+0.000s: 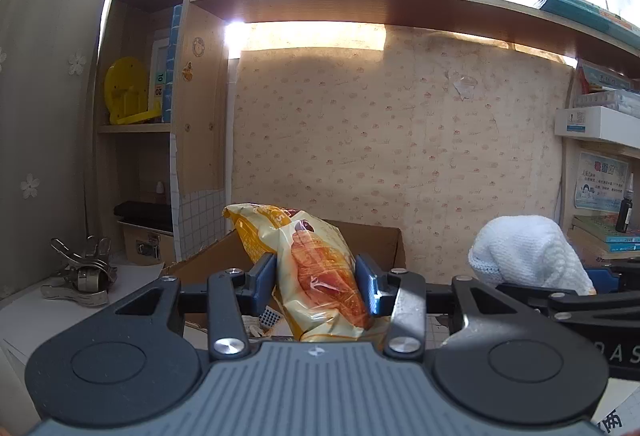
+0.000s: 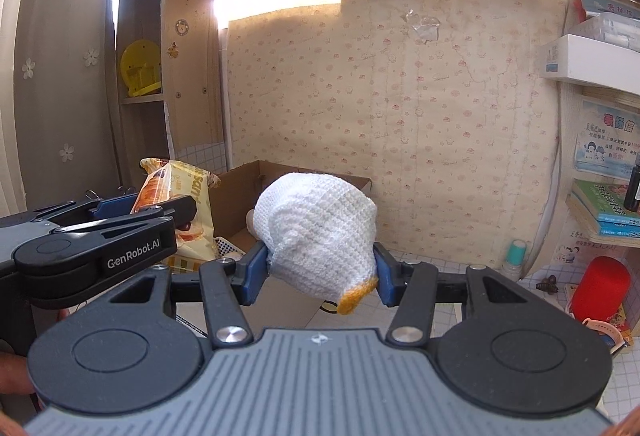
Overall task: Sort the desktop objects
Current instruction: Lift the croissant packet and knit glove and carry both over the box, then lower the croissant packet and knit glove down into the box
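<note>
Both clamped: left gripper (image 1: 316,286) on upright croissant bag (image 1: 316,268), right gripper (image 2: 322,274) on knit toy (image 2: 316,232).

Glossy, crinkled plastic snack wrapper (image 1: 316,272); matt white knitted cloth (image 2: 320,232); matt brown cardboard box (image 1: 372,240); shiny metal clips (image 1: 82,272); wooden-looking, possibly laminate, shelf (image 1: 360,1).

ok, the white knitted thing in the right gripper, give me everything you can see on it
The white knitted item looks like soft crocheted yarn, rounded and domed on top, with an orange-yellow knitted tip at its lower right edge. It is off the desk, clamped between the blue pads of the right gripper, which press its lower sides. It sits in front of the open cardboard box. What it is exactly cannot be told. From the left wrist view it shows as a white mound.
</note>
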Demonstrator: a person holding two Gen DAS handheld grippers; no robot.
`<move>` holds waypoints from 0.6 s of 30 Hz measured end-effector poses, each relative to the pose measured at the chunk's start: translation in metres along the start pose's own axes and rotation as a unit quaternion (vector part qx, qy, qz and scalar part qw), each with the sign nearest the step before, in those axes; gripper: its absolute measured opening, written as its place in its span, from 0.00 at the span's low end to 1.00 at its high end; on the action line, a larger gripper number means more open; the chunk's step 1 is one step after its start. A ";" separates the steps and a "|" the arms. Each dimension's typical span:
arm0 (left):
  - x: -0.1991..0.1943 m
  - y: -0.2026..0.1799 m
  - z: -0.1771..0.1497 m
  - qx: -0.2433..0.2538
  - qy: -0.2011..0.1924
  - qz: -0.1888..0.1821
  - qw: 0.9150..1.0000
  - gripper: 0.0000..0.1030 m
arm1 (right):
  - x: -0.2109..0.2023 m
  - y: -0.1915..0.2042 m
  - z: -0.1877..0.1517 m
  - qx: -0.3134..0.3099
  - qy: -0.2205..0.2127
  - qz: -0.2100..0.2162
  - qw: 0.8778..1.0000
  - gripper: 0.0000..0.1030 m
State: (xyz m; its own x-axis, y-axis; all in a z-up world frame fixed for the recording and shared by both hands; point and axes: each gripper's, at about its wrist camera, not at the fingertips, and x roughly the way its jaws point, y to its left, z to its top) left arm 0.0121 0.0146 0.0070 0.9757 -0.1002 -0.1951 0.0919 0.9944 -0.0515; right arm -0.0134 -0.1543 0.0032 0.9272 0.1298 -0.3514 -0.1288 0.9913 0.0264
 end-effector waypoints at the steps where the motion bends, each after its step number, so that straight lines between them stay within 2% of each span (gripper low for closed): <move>1: 0.000 0.002 0.000 -0.001 0.000 0.001 1.000 0.44 | 0.001 0.002 0.001 -0.001 0.000 0.001 1.000 0.51; 18: 0.013 0.022 0.000 -0.004 0.006 0.019 1.000 0.44 | 0.034 0.019 0.005 -0.014 0.017 0.011 1.000 0.51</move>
State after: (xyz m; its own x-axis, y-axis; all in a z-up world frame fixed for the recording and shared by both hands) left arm 0.0266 0.0354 0.0034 0.9758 -0.0623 -0.2097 0.0527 0.9973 -0.0512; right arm 0.0170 -0.1307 -0.0034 0.9116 0.1498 -0.3829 -0.1585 0.9873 0.0089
